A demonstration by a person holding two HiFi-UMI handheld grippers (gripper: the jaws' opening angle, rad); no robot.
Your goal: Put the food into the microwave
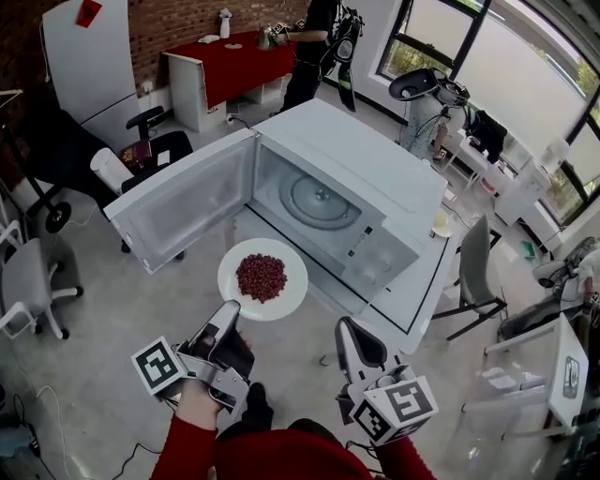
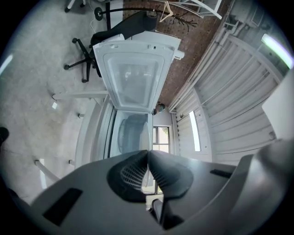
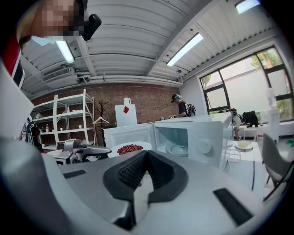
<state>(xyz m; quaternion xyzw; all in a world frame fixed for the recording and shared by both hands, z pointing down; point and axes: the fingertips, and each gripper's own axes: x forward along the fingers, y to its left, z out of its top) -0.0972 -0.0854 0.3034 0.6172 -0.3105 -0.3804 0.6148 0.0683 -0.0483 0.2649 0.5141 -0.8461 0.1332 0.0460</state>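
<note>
Red-topped table (image 1: 246, 58) by brick wall (image 1: 173, 28), person (image 1: 314, 52) standing beside it, black office chair (image 1: 150, 127), windows (image 1: 506, 66)

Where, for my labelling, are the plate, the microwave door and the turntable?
plate (image 1: 296, 283), head view, bare white rim
microwave door (image 1: 187, 202), head view, inner window
turntable (image 1: 322, 196), head view, centre hub
</note>
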